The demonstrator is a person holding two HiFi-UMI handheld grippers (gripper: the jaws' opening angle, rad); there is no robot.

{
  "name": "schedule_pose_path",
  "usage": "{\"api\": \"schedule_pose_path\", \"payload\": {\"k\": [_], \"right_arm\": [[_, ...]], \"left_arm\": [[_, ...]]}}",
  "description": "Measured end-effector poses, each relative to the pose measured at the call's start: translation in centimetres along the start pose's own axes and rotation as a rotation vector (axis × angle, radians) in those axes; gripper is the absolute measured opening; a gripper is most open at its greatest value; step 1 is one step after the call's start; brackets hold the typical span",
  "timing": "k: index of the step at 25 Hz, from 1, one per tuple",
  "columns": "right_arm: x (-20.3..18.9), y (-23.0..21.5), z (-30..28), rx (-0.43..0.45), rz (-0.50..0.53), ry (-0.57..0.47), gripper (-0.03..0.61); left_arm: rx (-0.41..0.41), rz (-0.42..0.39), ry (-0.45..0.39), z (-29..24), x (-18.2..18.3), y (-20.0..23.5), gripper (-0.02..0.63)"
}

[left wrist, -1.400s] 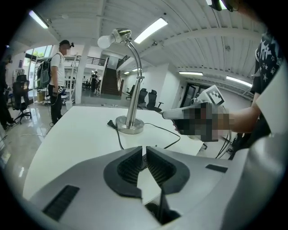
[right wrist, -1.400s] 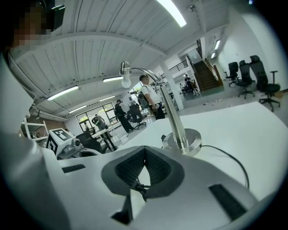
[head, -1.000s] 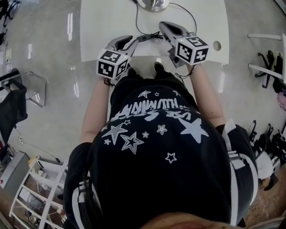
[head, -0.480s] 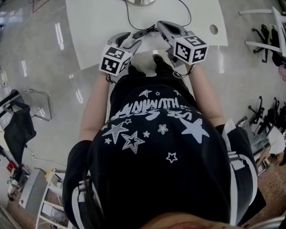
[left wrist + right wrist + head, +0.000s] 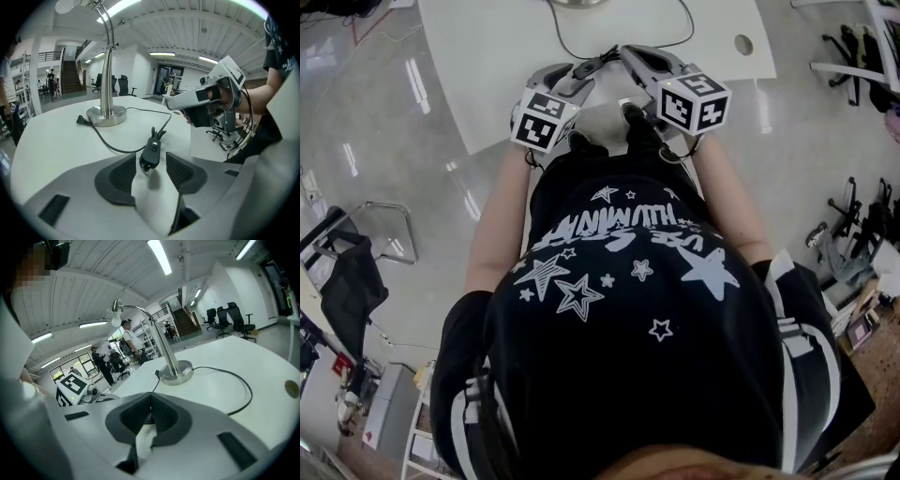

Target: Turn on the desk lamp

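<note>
White table [image 5: 487,66], lamp [image 5: 108,70] standing toward the far edge. Left gripper [image 5: 151,157] has just popped its jaws wide apart. Right gripper [image 5: 151,399] is close beside it with its jaws pressed together. Black cord [image 5: 110,146] loops from the lamp base to the switch [image 5: 150,153], which lies on the table between the left tips, not clamped.

left gripper [image 5: 151,164] jaws have just been opening, standing apart; switch [image 5: 151,152] is lying between them, cord [image 5: 112,146] running to lamp [image 5: 107,116].
</note>
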State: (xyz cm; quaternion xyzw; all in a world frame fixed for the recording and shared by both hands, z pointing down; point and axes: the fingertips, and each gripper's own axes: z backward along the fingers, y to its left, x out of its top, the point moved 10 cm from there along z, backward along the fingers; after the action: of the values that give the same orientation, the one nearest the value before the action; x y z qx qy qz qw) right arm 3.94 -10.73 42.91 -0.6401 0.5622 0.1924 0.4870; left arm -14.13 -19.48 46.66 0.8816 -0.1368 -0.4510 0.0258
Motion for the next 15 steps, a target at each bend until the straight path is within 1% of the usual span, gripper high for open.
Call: {"api": "schedule_pose_path", "payload": {"k": [11,15], "right_arm": [[-0.8,0.2,-1.9,0.045,-0.005,0.056,0.003],[-0.8,0.4,-2.5,0.061,0.002,0.071,0.003]], "left_arm": [[0.008,-0.010,-0.006,-0.9,0.3,0.5,0.207],[0.023,-0.018,-0.014,-0.7,0.4,0.6,0.158]]}}
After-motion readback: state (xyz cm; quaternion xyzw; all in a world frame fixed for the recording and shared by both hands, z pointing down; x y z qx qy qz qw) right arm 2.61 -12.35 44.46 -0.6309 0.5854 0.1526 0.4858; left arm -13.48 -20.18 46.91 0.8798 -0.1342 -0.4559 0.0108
